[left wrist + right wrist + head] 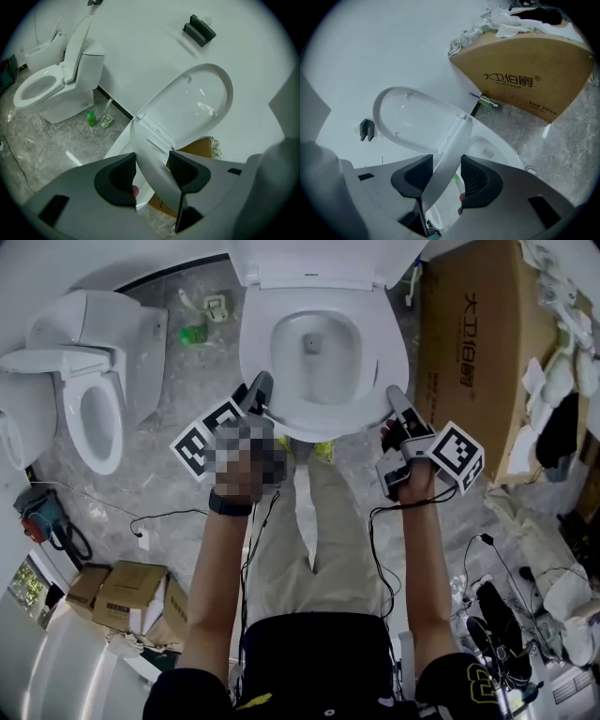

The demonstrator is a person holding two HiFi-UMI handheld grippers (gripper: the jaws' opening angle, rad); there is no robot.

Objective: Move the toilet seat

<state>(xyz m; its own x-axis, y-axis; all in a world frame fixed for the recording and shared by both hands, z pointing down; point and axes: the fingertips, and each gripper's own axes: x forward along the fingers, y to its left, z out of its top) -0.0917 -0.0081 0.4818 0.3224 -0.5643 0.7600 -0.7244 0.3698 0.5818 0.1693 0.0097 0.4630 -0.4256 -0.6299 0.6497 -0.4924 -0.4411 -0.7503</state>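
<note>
The white toilet seat (328,424) is raised partway off the bowl (314,348), and the lid (319,259) stands upright behind it. My left gripper (258,390) is shut on the seat's front-left rim. My right gripper (396,399) is shut on its front-right rim. In the left gripper view the seat (154,154) runs edge-on between the black pads of the left gripper (152,171), below the lid (192,108). The right gripper view shows the seat (450,154) slanting between the pads of the right gripper (446,176), with the lid (412,117) beyond.
A second toilet (89,381) stands at the left with its lid up. A large cardboard box (473,343) with cloths on top stands close on the right. A green bottle (193,334) sits on the floor between the toilets. Small boxes (131,596) and cables lie on the marble floor.
</note>
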